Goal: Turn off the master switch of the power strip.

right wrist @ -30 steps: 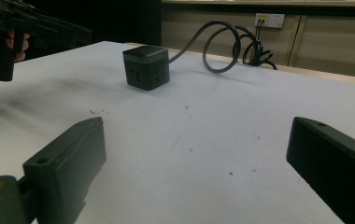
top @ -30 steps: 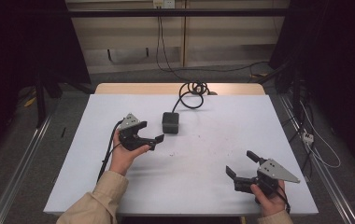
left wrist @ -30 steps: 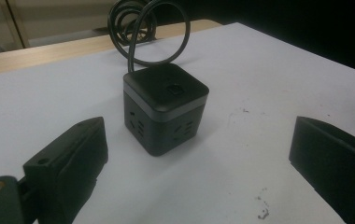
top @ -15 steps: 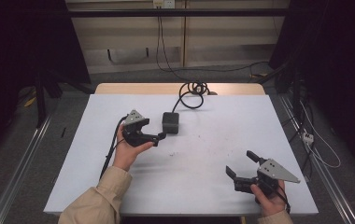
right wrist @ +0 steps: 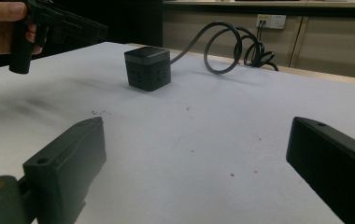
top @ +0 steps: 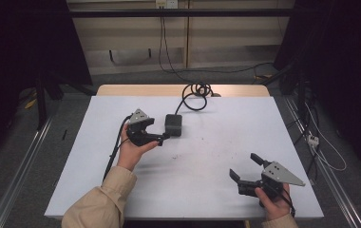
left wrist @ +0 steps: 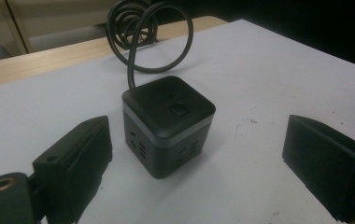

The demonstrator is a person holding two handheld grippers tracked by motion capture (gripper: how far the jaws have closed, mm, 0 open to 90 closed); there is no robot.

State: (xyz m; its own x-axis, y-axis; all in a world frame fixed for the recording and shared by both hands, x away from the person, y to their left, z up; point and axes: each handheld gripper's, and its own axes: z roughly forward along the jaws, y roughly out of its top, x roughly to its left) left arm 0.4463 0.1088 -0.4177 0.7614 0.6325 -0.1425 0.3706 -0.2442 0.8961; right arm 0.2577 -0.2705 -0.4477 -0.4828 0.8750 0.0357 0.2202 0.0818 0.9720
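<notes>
Left hand-held gripper (top: 162, 137) sits left of centre in the high view, jaws apart, tips just beside the black cube power strip (top: 173, 125), which stands on the white desk (top: 216, 156) at mid-frame. In the left gripper view the cube (left wrist: 168, 123) lies between and just beyond the two jaws, not yet touched, turned corner-on to them. Its cable (top: 195, 95) runs to a coil at the upper centre of the high view.

Right hand-held gripper (top: 246, 171) rests at lower right, jaws apart, holding nothing, well apart from the cube.

Risks as I judge them:
- Cube sits corner-on to my jaws; closing now could catch two edges instead of flat faces, so it twists or squirts out.
- Smooth casing, rounded top edges: a high grip may slip.
- Stiff coiled cable could drag or tip the cube if I lift it.
- Advancing too low would shove the cube across the desk instead of straddling it.
</notes>
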